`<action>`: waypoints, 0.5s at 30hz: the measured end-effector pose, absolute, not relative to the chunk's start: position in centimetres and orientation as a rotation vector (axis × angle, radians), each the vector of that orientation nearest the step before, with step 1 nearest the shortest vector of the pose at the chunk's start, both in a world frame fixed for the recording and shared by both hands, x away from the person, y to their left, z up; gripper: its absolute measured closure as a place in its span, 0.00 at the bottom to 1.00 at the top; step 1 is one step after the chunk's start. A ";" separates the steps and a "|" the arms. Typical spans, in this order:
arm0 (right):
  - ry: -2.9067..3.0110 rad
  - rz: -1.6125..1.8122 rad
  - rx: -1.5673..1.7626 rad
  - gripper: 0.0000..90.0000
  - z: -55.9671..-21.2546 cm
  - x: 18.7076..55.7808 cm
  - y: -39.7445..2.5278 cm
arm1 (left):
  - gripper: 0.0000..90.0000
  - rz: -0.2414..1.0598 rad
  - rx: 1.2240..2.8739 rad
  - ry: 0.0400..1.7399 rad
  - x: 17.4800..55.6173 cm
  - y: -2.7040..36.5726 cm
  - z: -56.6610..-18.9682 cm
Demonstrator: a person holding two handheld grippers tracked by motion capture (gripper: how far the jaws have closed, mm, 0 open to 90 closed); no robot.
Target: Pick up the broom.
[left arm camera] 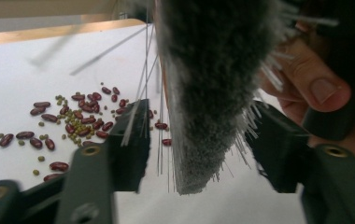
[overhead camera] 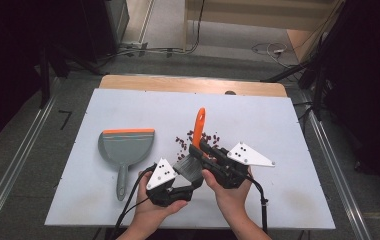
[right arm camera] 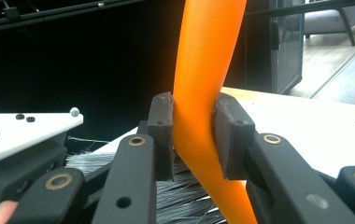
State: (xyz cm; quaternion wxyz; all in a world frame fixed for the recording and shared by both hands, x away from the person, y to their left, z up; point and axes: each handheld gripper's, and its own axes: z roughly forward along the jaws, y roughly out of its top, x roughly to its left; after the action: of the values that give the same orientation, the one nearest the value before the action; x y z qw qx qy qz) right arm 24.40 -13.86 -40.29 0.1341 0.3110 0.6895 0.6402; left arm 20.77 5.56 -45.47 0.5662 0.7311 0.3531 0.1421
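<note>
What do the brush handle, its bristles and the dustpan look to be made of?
Brush handle: likely moulded plastic, smooth glossy orange.
Bristles: probably synthetic fibre, fine grey strands splaying apart.
Dustpan: seemingly matt grey plastic with an orange lip, maybe rubber.

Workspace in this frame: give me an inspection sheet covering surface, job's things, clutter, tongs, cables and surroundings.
Surface: white board on a wooden table, bare apart from the items below.
Job's things: small brush with orange plastic handle and grey bristles, held handle-up; grey plastic dustpan with orange lip lying flat to the left, untouched; scattered dark red beans and small green beans loose on the board.
Clutter: nothing seen.
Tongs: right tongs shut on the handle; left tongs open, jaws either side of the bristles.
Cables: black cable from left tongs; another trails from the right.
Surroundings: grey floor, loose cords beyond the table, dark drapes at both sides.
</note>
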 end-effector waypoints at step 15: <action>2.009 1.856 0.877 0.76 -40.7 24.5 -13.6 | 0.95 0.395 1.720 0.847 20.8 6.5 -45.3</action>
State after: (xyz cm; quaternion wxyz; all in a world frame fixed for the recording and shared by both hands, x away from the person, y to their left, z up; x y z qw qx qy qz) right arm 24.50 -13.59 -40.69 0.1343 0.3025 0.6932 0.6403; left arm 20.77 6.53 -45.31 0.5580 0.7293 0.3590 0.1673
